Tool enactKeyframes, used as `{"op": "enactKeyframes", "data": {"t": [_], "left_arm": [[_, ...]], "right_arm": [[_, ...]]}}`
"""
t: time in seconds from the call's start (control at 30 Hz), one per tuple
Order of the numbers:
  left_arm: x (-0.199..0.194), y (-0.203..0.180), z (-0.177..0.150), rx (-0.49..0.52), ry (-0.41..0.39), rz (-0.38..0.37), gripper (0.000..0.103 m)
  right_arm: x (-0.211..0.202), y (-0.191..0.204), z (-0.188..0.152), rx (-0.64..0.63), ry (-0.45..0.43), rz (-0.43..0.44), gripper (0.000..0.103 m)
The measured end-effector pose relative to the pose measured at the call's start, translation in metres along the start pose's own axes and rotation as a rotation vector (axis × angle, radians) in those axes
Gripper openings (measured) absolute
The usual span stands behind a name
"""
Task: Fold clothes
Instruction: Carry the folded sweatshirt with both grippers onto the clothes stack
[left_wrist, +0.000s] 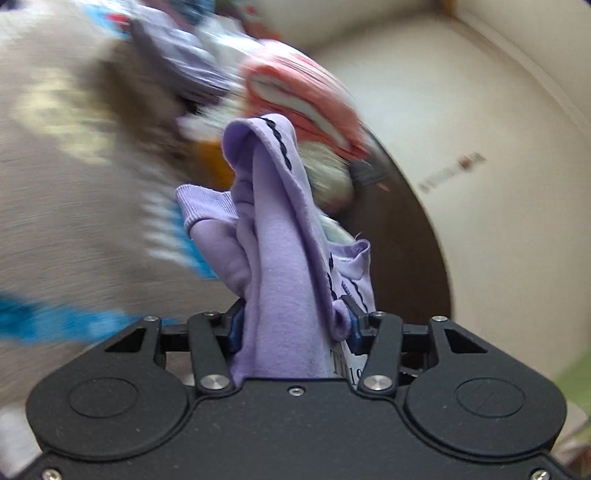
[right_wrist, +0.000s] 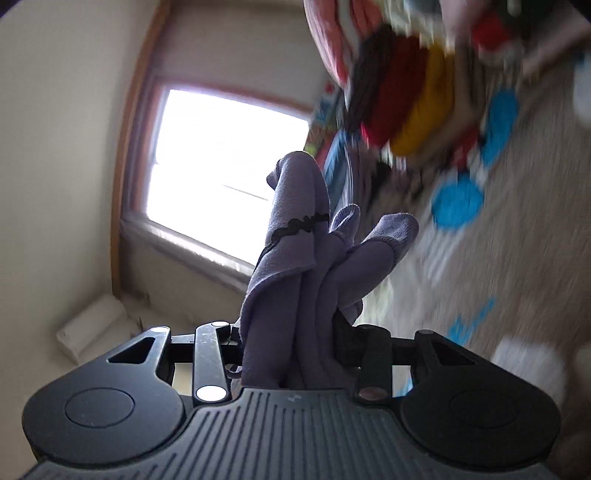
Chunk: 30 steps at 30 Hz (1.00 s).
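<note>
A lilac garment (left_wrist: 273, 240) with dark scalloped trim and ribbed cuffs stands bunched up between the fingers of my left gripper (left_wrist: 295, 321), which is shut on it. The blue pads (left_wrist: 236, 326) press the cloth from both sides, and printed letters show low on the fabric. In the right wrist view the same lilac garment (right_wrist: 295, 258) rises in folds out of my right gripper (right_wrist: 290, 336), which is shut on another bunch of it. Two ribbed cuffs stick out to the right there. The backgrounds are streaked with motion blur.
A blurred heap of clothes (left_wrist: 295, 92), coral, grey and white, lies on a beige cover with blue patterns (left_wrist: 55, 221). A dark brown curved edge (left_wrist: 399, 240) and a cream wall are at right. The right wrist view shows a bright window (right_wrist: 221, 166), colourful clothes (right_wrist: 406, 92) and a white box (right_wrist: 92, 328).
</note>
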<state>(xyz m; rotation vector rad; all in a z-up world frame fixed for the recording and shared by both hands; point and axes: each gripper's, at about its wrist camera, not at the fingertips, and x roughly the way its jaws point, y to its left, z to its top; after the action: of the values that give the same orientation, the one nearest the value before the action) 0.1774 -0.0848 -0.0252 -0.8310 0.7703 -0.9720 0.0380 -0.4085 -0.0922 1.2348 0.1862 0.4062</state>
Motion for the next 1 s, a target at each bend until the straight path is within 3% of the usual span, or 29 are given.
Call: {"op": "enactKeyframes", "data": {"t": [0.23,0.33,0.43,0.53,0.6,0.63,0.67,0.73,0.83,1.0], "left_arm": [[0.158,-0.075,0.038,0.122,0.165,-0.216,0.048],[0.227,-0.096,0.050,0.097,0.229,-0.299,0.048],[0.290,-0.105,0.054,0.092,0.270,-0.320,0.048],[0.354,-0.092,0.050,0.067,0.321,-0.271,0.048],[0.402,-0.063,0.043,0.082,0.347,-0.099,0.048],[0.423,-0.042,0.036,0.025,0.388,0.019,0.048],[0.434,-0.031,0.033,-0.010,0.404,0.049,0.052],[0.426,-0.027,0.030,-0.013,0.357,-0.020,0.058],[0.420,-0.027,0.031,0.006,0.323,-0.043,0.065],[0.386,-0.044,0.035,0.126,0.250,-0.030,0.072]], "right_arm": [[-0.075,0.022,0.098,-0.083,-0.321,0.019,0.042],[-0.096,0.027,0.141,-0.111,-0.439,0.012,0.042],[-0.109,0.017,0.176,-0.086,-0.541,-0.033,0.042],[-0.116,-0.010,0.210,-0.043,-0.635,-0.105,0.042],[-0.106,-0.057,0.235,0.044,-0.660,-0.195,0.043],[-0.098,-0.088,0.247,0.117,-0.657,-0.250,0.043],[-0.094,-0.117,0.253,0.198,-0.647,-0.278,0.041],[-0.093,-0.122,0.258,0.121,-0.631,-0.275,0.042],[-0.093,-0.101,0.260,-0.026,-0.601,-0.291,0.053],[-0.122,-0.082,0.254,-0.128,-0.617,-0.324,0.057]]}}
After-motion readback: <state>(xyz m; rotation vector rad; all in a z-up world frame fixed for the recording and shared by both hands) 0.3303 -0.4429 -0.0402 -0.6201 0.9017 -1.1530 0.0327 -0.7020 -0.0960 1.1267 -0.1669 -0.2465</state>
